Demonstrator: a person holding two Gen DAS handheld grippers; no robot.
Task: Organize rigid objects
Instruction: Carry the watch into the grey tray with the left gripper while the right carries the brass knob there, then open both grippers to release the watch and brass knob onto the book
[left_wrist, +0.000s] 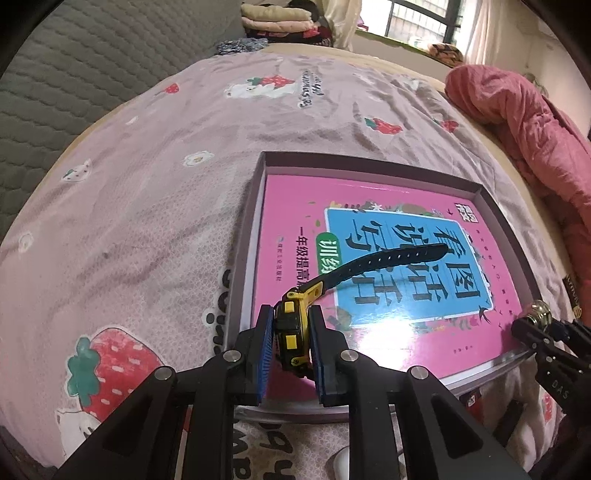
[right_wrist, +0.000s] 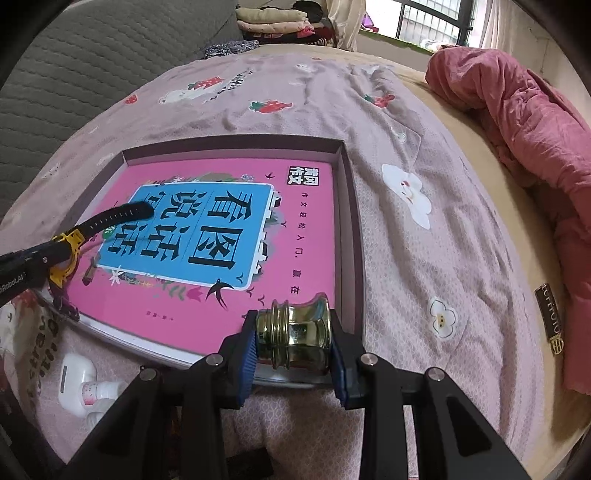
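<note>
My left gripper (left_wrist: 291, 321) is shut on the case of a yellow and black watch (left_wrist: 369, 266). Its black strap reaches out over a pink book (left_wrist: 406, 332) that lies in a shallow grey box (left_wrist: 369, 164). My right gripper (right_wrist: 293, 321) is shut on a shiny gold metal knob-like piece (right_wrist: 299, 343), which hangs over the box's near right corner (right_wrist: 351, 325). The right wrist view shows the watch (right_wrist: 118, 214) over the left part of the book (right_wrist: 295, 229). In the left wrist view the gold piece (left_wrist: 539, 310) sits at the book's right edge.
The box lies on a bed with a strawberry-print sheet (left_wrist: 147, 184). A white earbud case (right_wrist: 74, 376) and a small white-and-pink bottle (right_wrist: 101, 391) lie near the box's front left. A red quilted jacket (right_wrist: 517, 110) runs along the right side. Folded clothes (left_wrist: 277, 18) are stacked at the back.
</note>
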